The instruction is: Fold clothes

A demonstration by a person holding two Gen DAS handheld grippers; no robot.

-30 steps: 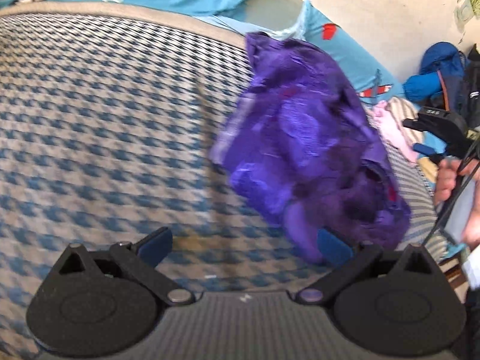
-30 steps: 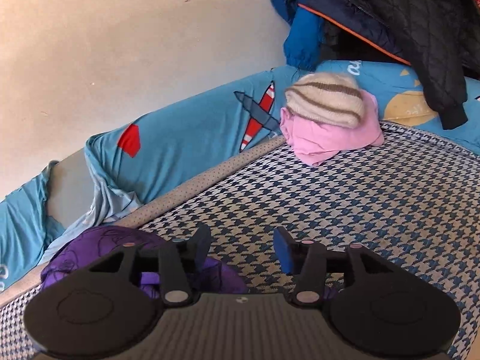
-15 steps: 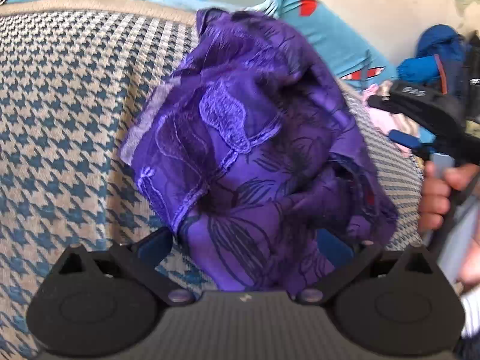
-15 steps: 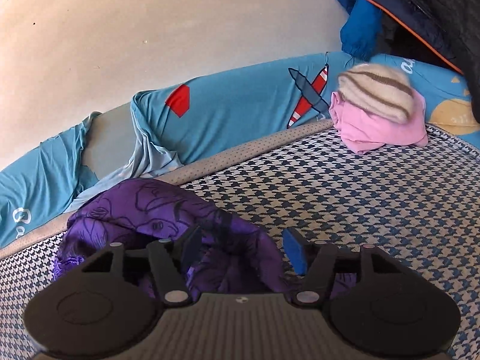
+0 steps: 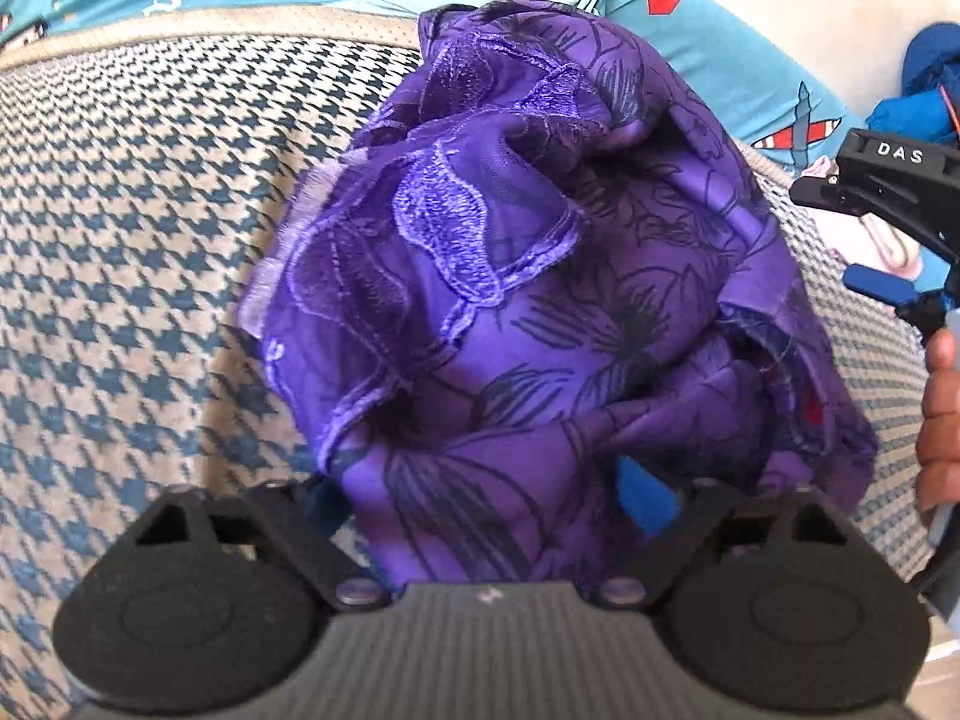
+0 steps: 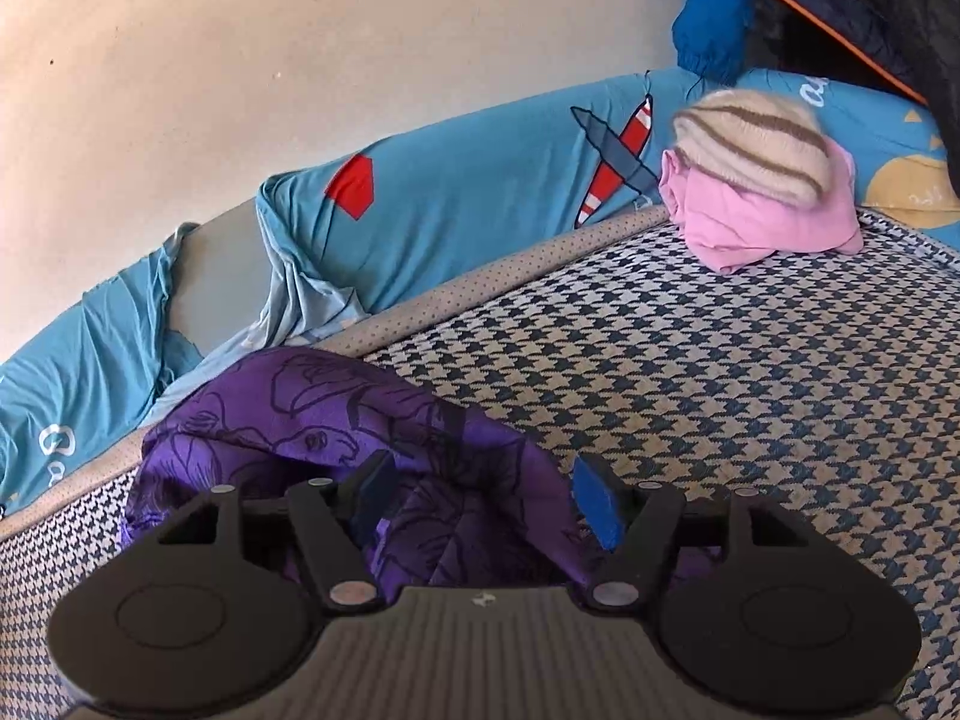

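A crumpled purple garment [image 5: 528, 300] with dark flower print and an embroidered sheer layer lies bunched on the houndstooth mattress [image 5: 132, 252], near its beige edge. My left gripper [image 5: 489, 495] is pushed into the near end of the heap. Its jaws are closing, with cloth bulging between the blue pads [image 5: 651, 492]. My right gripper [image 6: 483, 495] sits over the other side of the purple garment [image 6: 312, 414]. Its jaws are opening, with folds between the pads, which do not press them. In the left wrist view the right gripper [image 5: 828, 234] shows at the right edge, held by a hand [image 5: 939, 408].
A folded pink garment [image 6: 762, 234] with a striped beige knit [image 6: 750, 144] on top rests at the mattress's far corner. A blue sheet [image 6: 480, 192] with aeroplane prints runs along the wall. A dark jacket [image 6: 870, 6] and blue clothing hang at the upper right.
The left gripper has closed in on the purple garment, which now fills its view, and its fingers have narrowed around the cloth. The right gripper's fingers have spread and more purple cloth shows between them.
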